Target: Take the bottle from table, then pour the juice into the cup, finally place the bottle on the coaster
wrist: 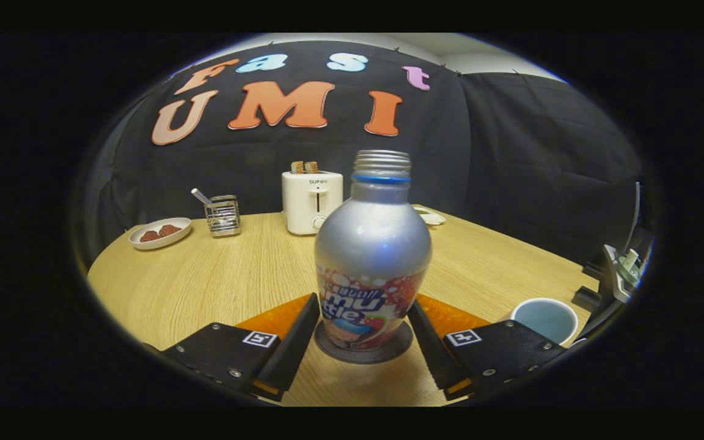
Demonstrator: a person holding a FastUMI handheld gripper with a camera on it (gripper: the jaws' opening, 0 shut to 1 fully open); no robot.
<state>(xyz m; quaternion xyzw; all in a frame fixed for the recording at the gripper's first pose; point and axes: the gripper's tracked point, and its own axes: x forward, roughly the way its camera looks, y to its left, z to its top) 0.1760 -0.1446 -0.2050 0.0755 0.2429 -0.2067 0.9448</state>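
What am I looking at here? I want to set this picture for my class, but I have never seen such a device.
A person holds a two-finger gripper, and its camera looks forward along the fingers. Between them a capless silver juice bottle stands upright on a dark round coaster on the wooden table. The fingers flank the bottle's base; whether they still press it I cannot tell. A pale cup sits just beyond one finger. Farther back stand a white toaster, a wire utensil holder and a plate of snacks.
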